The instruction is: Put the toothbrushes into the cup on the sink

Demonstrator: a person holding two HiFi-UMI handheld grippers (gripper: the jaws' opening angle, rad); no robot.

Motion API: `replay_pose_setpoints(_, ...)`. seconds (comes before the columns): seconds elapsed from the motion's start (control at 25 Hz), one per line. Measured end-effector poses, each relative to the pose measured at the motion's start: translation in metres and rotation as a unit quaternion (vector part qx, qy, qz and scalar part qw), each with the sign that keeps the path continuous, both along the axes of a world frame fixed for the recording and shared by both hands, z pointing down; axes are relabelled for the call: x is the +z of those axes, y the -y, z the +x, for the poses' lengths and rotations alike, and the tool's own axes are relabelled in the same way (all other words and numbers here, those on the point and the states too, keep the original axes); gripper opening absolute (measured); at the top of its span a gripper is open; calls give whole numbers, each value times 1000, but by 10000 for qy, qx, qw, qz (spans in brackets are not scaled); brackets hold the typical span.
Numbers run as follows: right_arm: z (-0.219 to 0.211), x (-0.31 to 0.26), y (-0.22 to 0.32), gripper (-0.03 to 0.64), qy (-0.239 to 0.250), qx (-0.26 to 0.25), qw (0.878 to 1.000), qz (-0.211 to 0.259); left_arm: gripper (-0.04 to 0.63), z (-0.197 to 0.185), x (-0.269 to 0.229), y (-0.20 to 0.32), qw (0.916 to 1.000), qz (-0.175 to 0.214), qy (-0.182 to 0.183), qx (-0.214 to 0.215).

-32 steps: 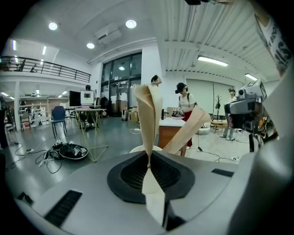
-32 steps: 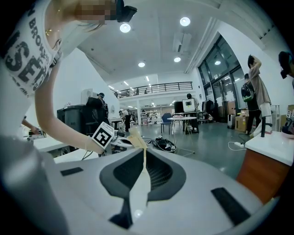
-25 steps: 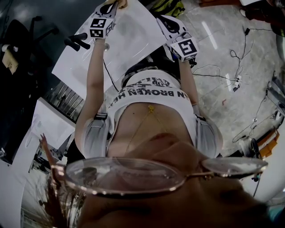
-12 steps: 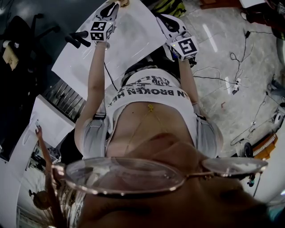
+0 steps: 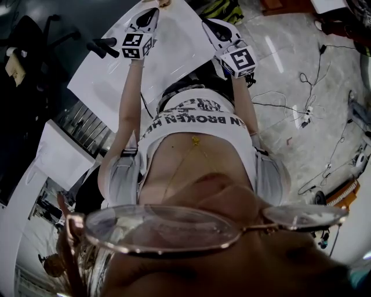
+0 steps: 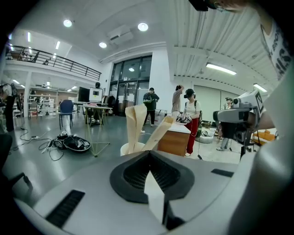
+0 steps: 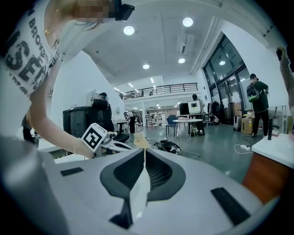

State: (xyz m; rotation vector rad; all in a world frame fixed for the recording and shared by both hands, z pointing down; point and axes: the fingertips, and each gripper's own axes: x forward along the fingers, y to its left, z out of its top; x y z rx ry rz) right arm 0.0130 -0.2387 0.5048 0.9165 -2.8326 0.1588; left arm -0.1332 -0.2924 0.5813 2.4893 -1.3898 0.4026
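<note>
In the left gripper view a white cup (image 6: 131,148) stands just past my left gripper (image 6: 148,155), whose jaws are closed together with nothing between them. Two pale wooden toothbrushes (image 6: 136,125) lean out of the cup. The head view shows the left gripper (image 5: 152,10) held over the white sink top (image 5: 174,52), a tan toothbrush end (image 5: 164,3) at its tip. My right gripper (image 5: 207,24) hangs beside it to the right. In the right gripper view its jaws (image 7: 143,153) are closed and empty; a toothbrush tip (image 7: 140,140) shows beyond them.
A black tap handle (image 5: 99,46) sits at the left of the sink top. Cables (image 5: 301,104) lie on the floor to the right. A wooden cabinet (image 6: 177,140) stands behind the cup, and people (image 6: 192,114) stand farther off in the hall.
The left gripper has drawn back a little toward the person in the head view. The right gripper has hardly moved.
</note>
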Motion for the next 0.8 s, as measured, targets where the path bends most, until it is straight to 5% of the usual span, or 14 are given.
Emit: replay_pose_setpoints(0.8,-29,1,-22,26,-86,-679,9976,62,12,23,-45,-59,9976,481,-235,-438)
